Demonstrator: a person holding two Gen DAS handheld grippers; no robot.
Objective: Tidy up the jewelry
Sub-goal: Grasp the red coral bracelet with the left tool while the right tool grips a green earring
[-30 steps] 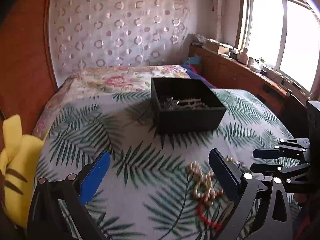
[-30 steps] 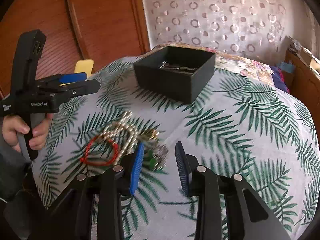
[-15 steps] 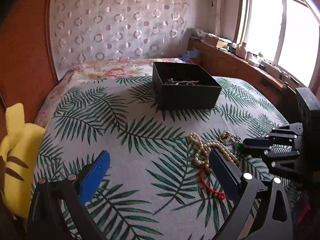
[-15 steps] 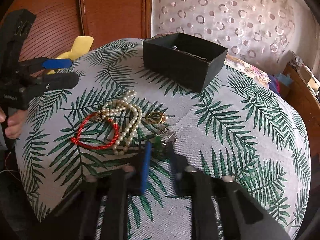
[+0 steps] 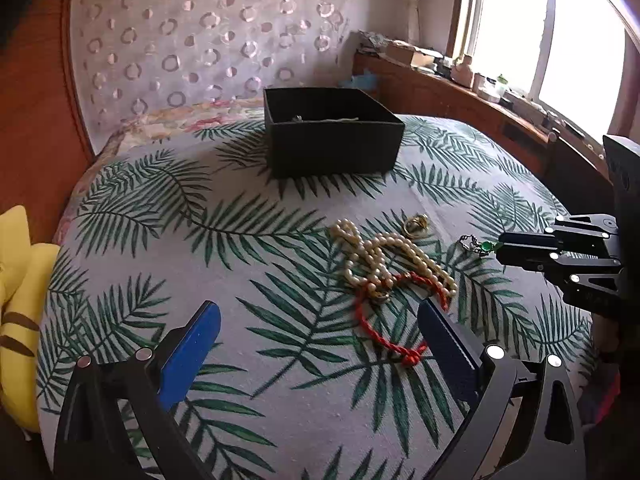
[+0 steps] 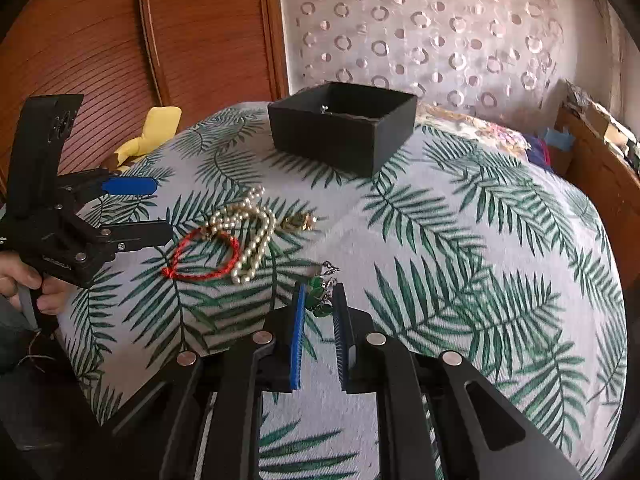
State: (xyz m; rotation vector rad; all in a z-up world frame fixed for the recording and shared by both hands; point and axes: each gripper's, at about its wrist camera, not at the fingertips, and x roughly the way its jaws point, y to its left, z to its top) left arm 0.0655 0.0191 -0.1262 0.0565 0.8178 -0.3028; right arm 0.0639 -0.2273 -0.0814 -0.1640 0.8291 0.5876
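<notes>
A black open box (image 5: 332, 130) (image 6: 344, 124) stands at the far side of the leaf-print cloth, with some jewelry inside. A pearl necklace (image 5: 380, 256) (image 6: 252, 236), a red cord bracelet (image 5: 384, 320) (image 6: 204, 256) and a gold piece (image 5: 416, 224) (image 6: 300, 222) lie in a heap. My right gripper (image 6: 320, 300) (image 5: 500, 250) is shut on a green-stone chain piece (image 6: 320, 298) (image 5: 480, 245), just above the cloth. My left gripper (image 5: 316, 332) (image 6: 156, 210) is open and empty, near the heap.
The cloth covers a rounded table (image 5: 240, 240). A yellow plush toy (image 5: 16, 280) (image 6: 152, 128) sits at the left edge. A wooden ledge with small items (image 5: 480, 88) runs under the window. A wooden panel wall (image 6: 120, 40) stands behind.
My right gripper closed on the green-stone piece and holds it off the heap. My left gripper stayed open and drew back and up; the box looks farther off.
</notes>
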